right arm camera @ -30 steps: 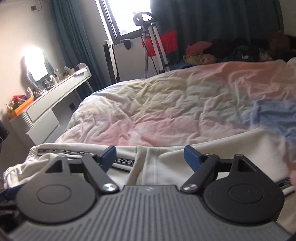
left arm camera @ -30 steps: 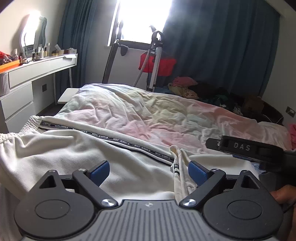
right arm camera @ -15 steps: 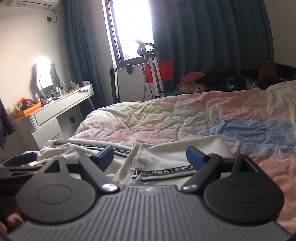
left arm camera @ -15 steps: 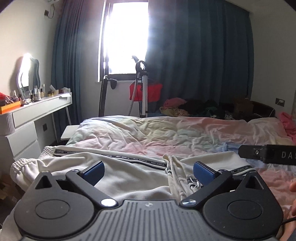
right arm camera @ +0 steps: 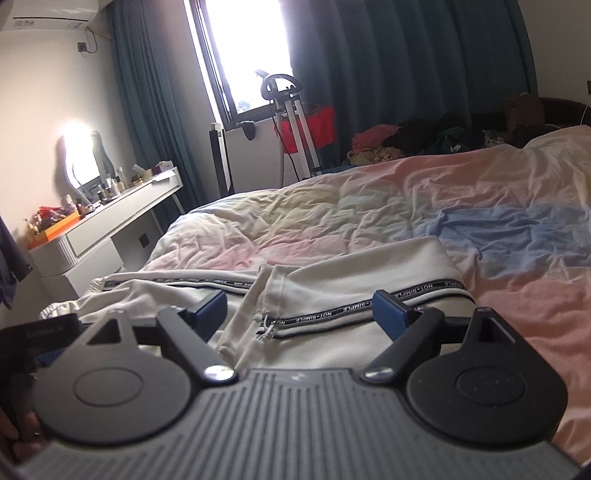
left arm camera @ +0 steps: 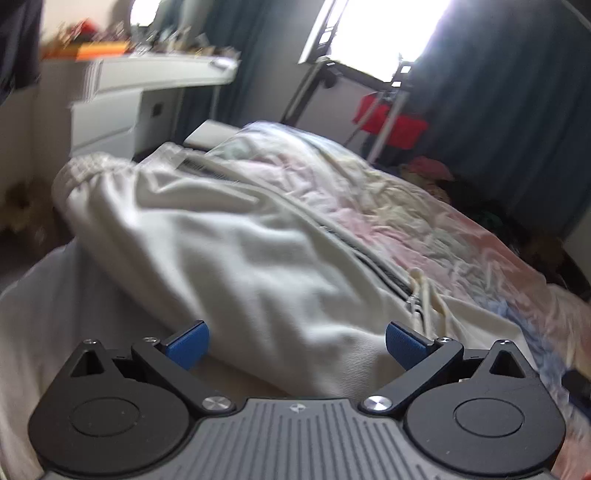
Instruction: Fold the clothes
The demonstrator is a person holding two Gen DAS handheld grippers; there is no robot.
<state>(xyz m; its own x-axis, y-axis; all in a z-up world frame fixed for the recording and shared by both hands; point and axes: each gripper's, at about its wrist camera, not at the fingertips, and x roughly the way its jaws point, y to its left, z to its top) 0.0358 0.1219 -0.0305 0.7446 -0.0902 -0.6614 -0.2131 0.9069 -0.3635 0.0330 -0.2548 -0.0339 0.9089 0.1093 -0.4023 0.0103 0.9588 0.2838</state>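
Basically a bedroom, daylight blowing out the window on the far wall, dark teal curtains on both sides of it. Bed fills most of both views, covered by a wrinkled pastel sheet in pink, yellow and blue patches. White dresser stands along the wall left of the bed, its top crowded with small bottles and an orange tray; a lit mirror sits behind them. An air conditioner is mounted high on that wall. Below the window a metal stand with a red bag stands next to a dark upright board. A pile of clothes lies beyond the bed's far edge.

White trousers lie on the near part of the bed, waistband end hanging toward the dresser side, black lettered stripe along the seam, small zipper pull near the middle. The left wrist view is motion-blurred and tilted, same trousers bunched and creased under it.

Left gripper: jaws wide, blue pads clear of the cloth, fabric lying below the gap. Right gripper: jaws wide too, hovering over the striped section, nothing pinched.
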